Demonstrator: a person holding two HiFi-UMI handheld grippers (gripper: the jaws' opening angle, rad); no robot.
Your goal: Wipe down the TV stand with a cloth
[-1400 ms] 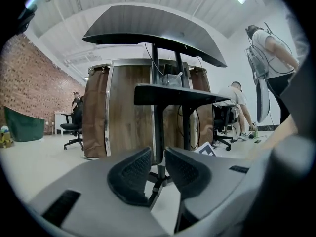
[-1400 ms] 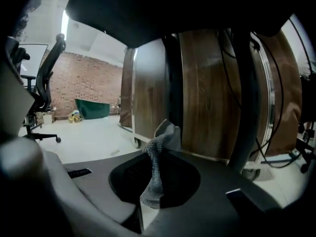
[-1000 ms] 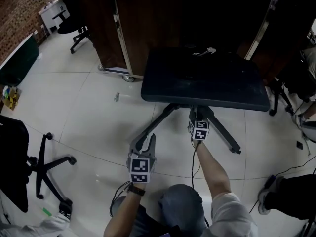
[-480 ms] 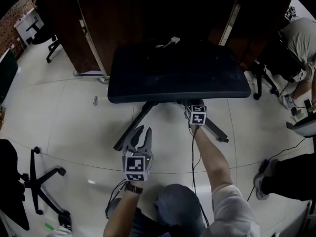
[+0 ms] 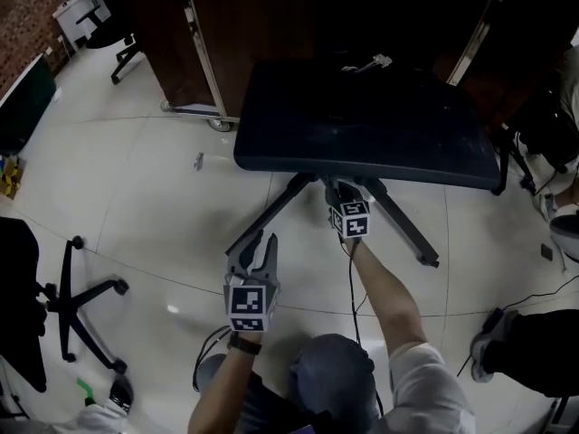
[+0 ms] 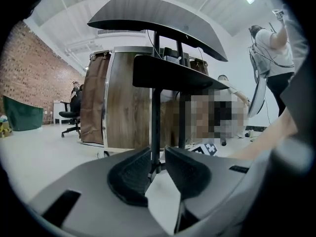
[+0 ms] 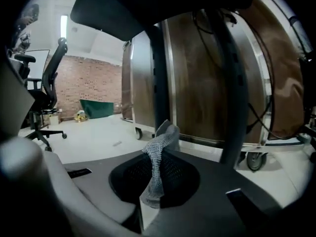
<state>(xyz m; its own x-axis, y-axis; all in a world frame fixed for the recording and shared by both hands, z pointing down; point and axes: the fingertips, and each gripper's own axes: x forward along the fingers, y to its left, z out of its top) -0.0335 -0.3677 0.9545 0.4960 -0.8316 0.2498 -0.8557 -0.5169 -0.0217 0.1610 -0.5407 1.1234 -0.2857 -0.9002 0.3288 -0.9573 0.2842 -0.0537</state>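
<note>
Right gripper (image 7: 156,174) pinches cloth (image 7: 164,135): limp, light, so grab a bunched fold. Left gripper (image 6: 158,161) slightly apart, empty. TV stand (image 5: 362,134) looks rigid.

Cabinet (image 5: 271,25) behind TV stand (image 5: 366,138), cloth (image 7: 157,162) in right claw (image 5: 342,193) under stand's edge, left claw (image 5: 258,245) nearer

Dark TV stand (image 5: 362,138) upright; grey mesh cloth (image 7: 157,157) pinched between jaws

Left hand-held gripper (image 6: 158,156) (jaws apart, empty) faces TV stand (image 6: 168,75)
</note>
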